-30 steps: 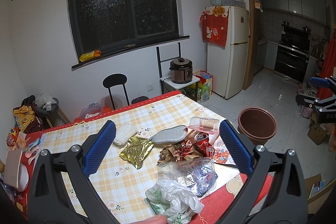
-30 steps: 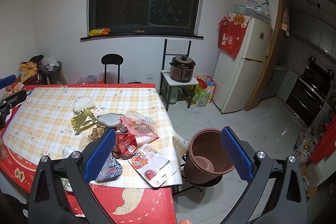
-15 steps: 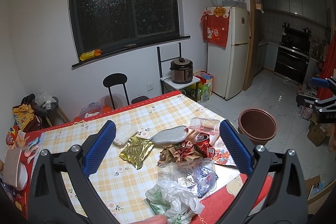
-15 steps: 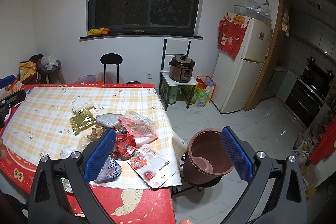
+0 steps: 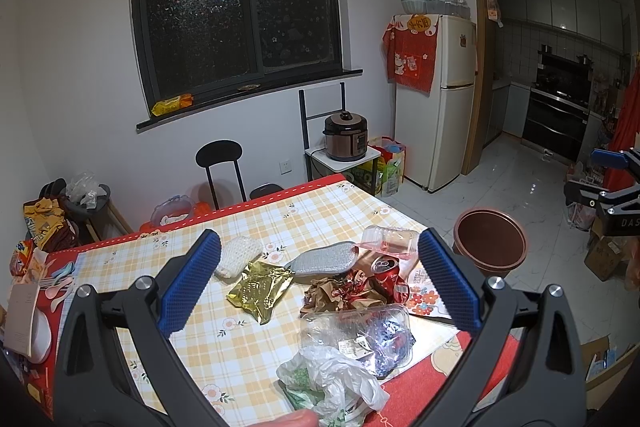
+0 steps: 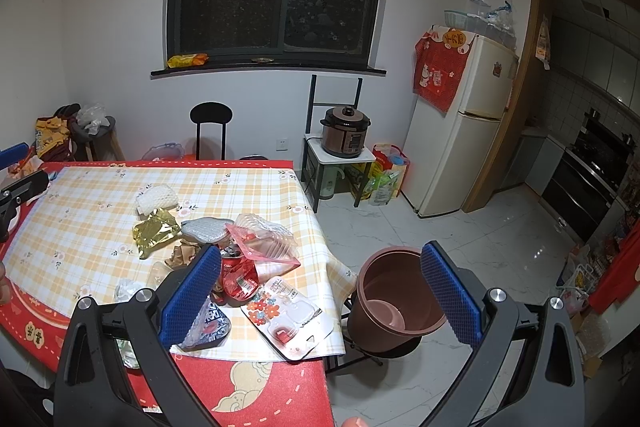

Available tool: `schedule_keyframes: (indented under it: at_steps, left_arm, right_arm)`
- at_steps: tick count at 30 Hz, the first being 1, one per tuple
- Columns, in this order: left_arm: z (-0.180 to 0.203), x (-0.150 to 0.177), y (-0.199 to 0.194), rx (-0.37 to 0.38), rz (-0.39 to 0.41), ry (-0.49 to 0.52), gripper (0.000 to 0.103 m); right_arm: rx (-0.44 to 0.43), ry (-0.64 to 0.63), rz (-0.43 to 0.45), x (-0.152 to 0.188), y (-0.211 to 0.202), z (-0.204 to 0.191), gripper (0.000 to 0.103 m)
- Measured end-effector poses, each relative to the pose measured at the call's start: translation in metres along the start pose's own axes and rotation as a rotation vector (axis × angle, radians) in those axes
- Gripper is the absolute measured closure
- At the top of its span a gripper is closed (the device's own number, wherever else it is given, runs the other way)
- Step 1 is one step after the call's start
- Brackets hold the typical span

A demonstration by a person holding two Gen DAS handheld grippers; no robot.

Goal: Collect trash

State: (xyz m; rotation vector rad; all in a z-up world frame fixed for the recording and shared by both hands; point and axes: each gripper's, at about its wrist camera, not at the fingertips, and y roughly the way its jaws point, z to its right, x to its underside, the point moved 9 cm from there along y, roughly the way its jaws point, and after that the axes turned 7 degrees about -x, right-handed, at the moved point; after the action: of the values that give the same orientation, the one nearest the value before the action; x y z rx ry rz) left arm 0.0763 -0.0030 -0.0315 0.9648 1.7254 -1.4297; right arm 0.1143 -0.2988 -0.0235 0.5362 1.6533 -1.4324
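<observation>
Trash lies heaped on the checked tablecloth [image 5: 192,311]: a gold foil bag [image 5: 258,285], a grey padded pouch [image 5: 326,261], a crushed red can [image 5: 386,273], a clear plastic tray [image 5: 390,238], a crumpled white bag [image 5: 336,383] and a clear bag [image 5: 362,331]. A brown bin [image 6: 394,293] stands on the floor off the table's right end. My left gripper [image 5: 318,283] hovers open above the heap, holding nothing. My right gripper [image 6: 318,293] hangs open over the table corner [image 6: 328,267] beside the bin. The same can [image 6: 236,273] and gold foil bag [image 6: 154,231] show in the right wrist view.
A blister pack [image 6: 288,311] lies near the table's corner. A black chair [image 6: 210,129] stands behind the table. A cooker on a small stand [image 6: 344,133] and a fridge [image 6: 464,131] line the far wall. Tiled floor [image 6: 460,239] spreads right toward the kitchen.
</observation>
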Motion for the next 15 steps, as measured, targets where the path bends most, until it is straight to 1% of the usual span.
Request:
schedule_keyframes:
  at_steps: [15]
  left_arm:
    - [-0.0022,-0.0032,0.0024,0.001,0.001,-0.004,0.006]
  right_arm:
    - [0.001,0.000,0.000,0.0010,-0.0001,-0.0010,0.005]
